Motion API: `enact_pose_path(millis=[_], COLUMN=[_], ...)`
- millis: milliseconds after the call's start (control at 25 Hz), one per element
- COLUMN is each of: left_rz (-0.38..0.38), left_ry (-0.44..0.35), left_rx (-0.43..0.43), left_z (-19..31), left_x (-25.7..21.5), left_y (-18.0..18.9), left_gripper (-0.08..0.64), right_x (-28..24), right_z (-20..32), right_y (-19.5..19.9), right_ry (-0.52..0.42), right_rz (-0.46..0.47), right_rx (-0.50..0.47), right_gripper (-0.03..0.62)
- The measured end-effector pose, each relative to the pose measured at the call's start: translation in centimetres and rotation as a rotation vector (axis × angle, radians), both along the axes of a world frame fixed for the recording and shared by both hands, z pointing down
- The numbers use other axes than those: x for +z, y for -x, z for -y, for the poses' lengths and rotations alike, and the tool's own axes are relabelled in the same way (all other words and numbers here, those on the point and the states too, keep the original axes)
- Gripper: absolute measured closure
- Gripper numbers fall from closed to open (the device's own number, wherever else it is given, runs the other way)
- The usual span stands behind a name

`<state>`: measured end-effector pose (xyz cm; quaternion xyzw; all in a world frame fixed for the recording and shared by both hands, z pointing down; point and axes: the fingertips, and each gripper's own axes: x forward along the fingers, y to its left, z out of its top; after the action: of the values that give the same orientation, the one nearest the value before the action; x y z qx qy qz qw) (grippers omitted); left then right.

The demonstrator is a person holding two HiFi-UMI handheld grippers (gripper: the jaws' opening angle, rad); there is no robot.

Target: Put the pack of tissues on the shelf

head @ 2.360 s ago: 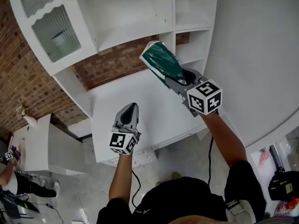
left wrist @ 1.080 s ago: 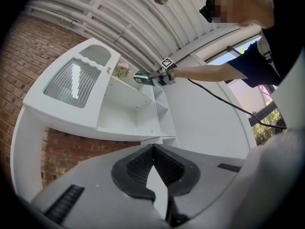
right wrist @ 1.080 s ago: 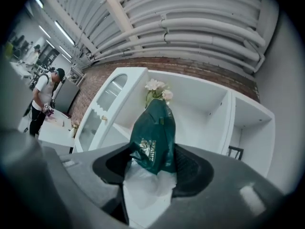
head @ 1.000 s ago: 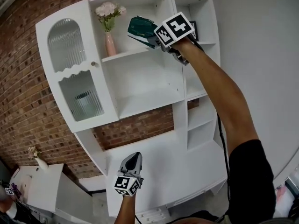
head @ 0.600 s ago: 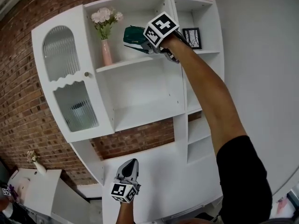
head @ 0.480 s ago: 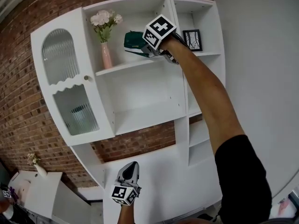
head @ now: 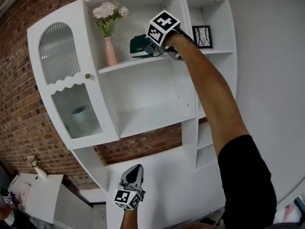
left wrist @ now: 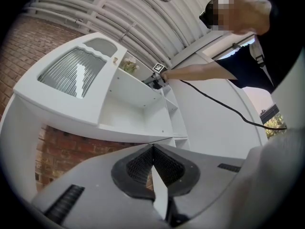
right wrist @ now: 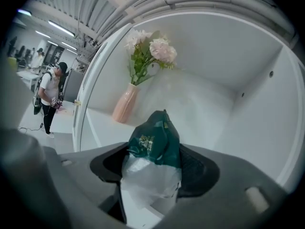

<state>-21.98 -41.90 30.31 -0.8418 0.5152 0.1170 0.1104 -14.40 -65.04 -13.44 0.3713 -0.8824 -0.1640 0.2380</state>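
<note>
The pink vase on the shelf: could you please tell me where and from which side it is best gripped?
The pink vase stands upright with flowers spreading above and the tissue pack to its right, so I would grip its body below the flowers, coming level from the open front of the shelf.

Your right gripper (head: pixel 151 48) was at the top shelf (head: pixel 133 64) — jaws just opening, the pack (head: pixel 139 45) between them — near the vase (head: pixel 110 52); your left gripper (head: pixel 136 169) hung low.
</note>
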Motion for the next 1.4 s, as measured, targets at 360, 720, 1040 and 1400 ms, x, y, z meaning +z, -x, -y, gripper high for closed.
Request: enact_pose_path(millis=[360,720,1040,1400], left_rz=[-0.004,-0.014,-0.020,0.001], left_ry=[0.012,-0.031,-0.113,-0.128], left_rx=[0.030,0.107,0.149,0.181], left_z=[0.0,-0.1,-1.4,-2.6], left_x=[0.6,-2.5,-7.6,-8.4], left_y=[-0.3,-2.6,-3.8,-5.2], left_gripper=[0.563,0.563,0.563,0.563], right_x=[-2.6,-2.4,7.6,23.0], right_z=[-2.2,-9.3,-15.6,-20.0], right_y=[-1.3,-3.9,-6.1,-7.5], right_ry=[-0.143,-0.378,-0.401,-0.344], right_rz=[0.229,0.401,0.458,0.514], right_rx=[-0.111,-0.219,-0.282,-0.280], right_gripper=[0.236,0.345,0.518,0.588])
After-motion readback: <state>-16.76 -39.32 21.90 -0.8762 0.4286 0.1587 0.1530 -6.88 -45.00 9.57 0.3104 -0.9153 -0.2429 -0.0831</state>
